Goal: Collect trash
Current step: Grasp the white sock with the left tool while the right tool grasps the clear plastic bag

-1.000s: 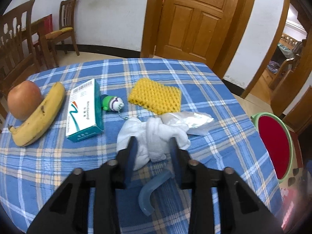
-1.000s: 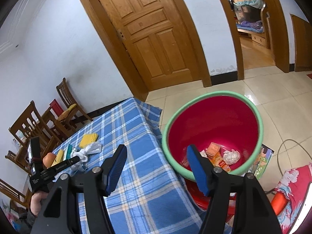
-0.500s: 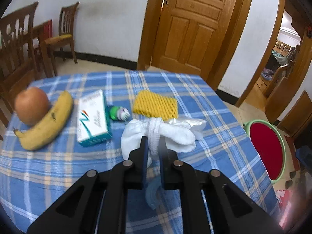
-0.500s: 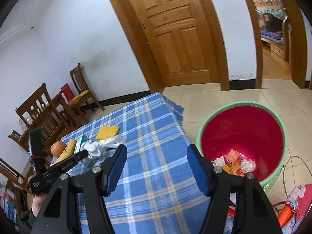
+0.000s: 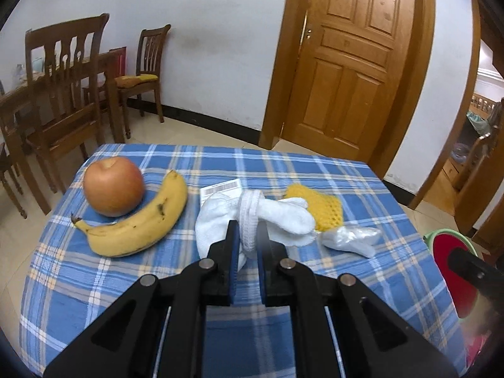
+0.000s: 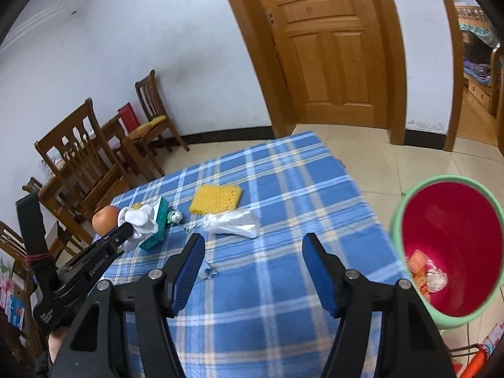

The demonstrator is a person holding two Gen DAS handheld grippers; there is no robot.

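My left gripper (image 5: pixel 247 236) is shut on a white knotted sock (image 5: pixel 220 217) and holds it above the blue checked table (image 5: pixel 283 321). The right wrist view shows that sock (image 6: pixel 138 220) hanging from the left gripper (image 6: pixel 126 230) over the table's left side. My right gripper (image 6: pixel 252 245) stands open above the middle of the table with nothing between its fingers. A clear plastic bag (image 6: pixel 233 223) and a yellow foam net (image 6: pixel 215 200) lie just beyond it. A small blue scrap (image 6: pixel 209 272) lies near its left finger. The red bin (image 6: pixel 456 220) with a green rim stands on the floor at the right, with wrappers inside.
An apple (image 5: pixel 113 189) and a banana (image 5: pixel 141 220) lie at the table's left. A teal box (image 6: pixel 159 220) and a small green and white toy (image 6: pixel 174 217) sit behind the sock. Wooden chairs (image 5: pixel 66 94) stand beyond the table's left end, a closed wooden door (image 5: pixel 352 63) behind.
My left gripper closed on the white sock and lifted it off the table. My right gripper swung left, from over the red bin to over the table.
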